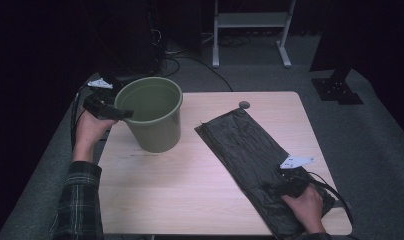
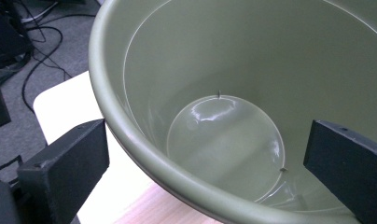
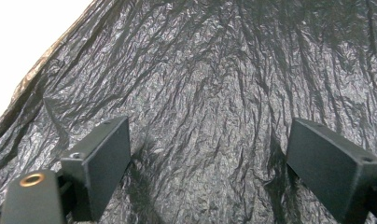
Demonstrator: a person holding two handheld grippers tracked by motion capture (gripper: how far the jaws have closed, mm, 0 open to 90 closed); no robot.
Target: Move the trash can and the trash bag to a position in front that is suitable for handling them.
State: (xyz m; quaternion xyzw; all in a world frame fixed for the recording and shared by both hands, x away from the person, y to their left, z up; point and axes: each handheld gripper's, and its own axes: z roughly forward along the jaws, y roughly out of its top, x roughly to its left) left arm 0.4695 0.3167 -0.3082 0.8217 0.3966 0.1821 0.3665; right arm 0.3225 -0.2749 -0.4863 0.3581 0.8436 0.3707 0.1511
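In the high view, a green bucket (image 1: 152, 114) is seen near the desk's (image 1: 190, 200) far left corner, the black bag (image 1: 250, 155) along its right side. In the left gripper view, the bucket's rim (image 2: 130, 135) is straddled by the left gripper (image 2: 205, 168), jaws spread. In the right gripper view, the right gripper (image 3: 207, 163) is held wide over the bag.

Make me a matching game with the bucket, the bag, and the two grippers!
Things:
1. bucket
2. plastic bag
3. left gripper
4. right gripper

Descriptions:
A. black, crinkled, lying flat on the table
B. open, fingers straddling the bucket's rim
C. green, upright, nothing inside
D. open, down over the bag's near end

Pairs: 1-C, 2-A, 3-B, 4-D
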